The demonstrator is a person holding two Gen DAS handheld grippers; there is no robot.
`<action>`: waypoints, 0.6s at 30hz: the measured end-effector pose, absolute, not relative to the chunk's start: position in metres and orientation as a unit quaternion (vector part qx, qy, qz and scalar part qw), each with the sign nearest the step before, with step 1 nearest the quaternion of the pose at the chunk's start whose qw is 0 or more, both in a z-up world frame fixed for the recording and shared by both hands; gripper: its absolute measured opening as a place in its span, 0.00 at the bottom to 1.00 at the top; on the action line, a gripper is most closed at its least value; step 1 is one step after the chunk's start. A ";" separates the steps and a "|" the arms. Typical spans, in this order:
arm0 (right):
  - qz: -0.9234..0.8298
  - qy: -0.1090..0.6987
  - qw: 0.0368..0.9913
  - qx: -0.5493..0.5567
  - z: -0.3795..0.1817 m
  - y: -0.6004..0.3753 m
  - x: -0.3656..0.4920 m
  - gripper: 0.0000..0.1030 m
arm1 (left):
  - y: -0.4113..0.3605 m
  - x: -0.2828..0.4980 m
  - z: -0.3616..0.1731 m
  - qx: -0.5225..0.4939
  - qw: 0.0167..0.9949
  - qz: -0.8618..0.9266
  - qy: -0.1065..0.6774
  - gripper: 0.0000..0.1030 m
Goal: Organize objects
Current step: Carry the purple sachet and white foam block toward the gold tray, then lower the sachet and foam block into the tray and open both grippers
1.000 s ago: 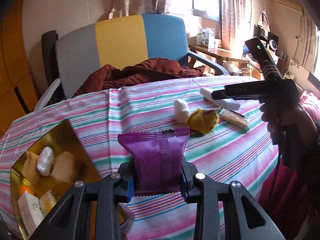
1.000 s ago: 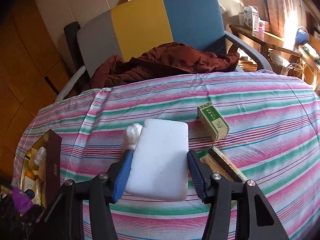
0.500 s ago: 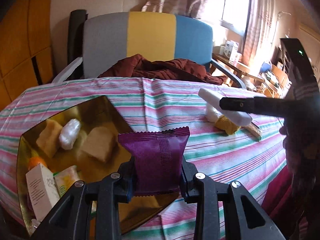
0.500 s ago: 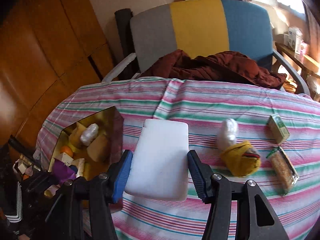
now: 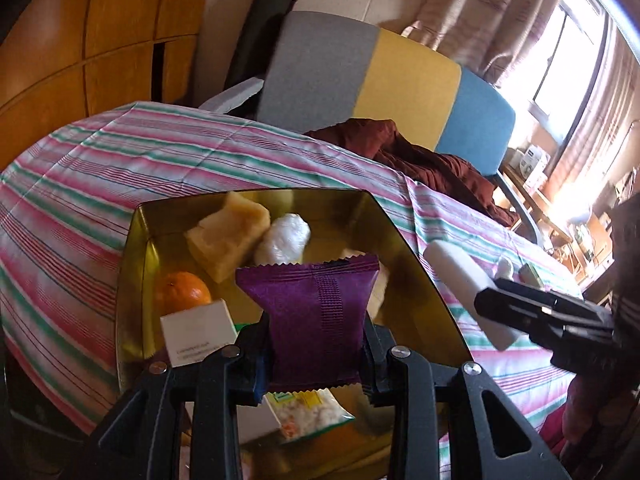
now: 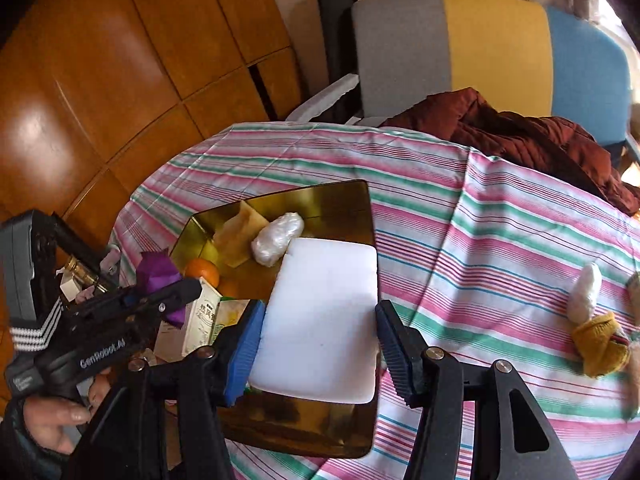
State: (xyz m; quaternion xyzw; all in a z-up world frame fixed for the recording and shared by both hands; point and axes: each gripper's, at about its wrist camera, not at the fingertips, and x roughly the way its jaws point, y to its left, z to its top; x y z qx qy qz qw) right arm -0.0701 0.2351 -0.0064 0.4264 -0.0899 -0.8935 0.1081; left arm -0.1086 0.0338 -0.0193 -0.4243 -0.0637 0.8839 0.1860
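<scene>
Left wrist view: left hand-held gripper point(image 5: 316, 354) clamped on purple packet point(image 5: 314, 316), held above gold tray point(image 5: 132, 280). Tray contents: orange point(image 5: 182, 293), yellow block point(image 5: 228, 236), white wrapped bundle point(image 5: 282, 239), small white box point(image 5: 198, 332); bare floor only near far right wall. Right wrist view: right hand-held gripper point(image 6: 320, 344) closed on white slab point(image 6: 322, 324), over tray's right rim. Striped desk point(image 6: 480, 240) open rightward up to yellow sock point(image 6: 600, 344) near desk edge.
</scene>
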 end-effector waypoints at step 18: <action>-0.881 -0.082 0.128 0.449 -0.029 0.195 -0.076 0.88 | -0.003 -0.140 -0.026 -0.438 0.129 0.882 -0.114 0.54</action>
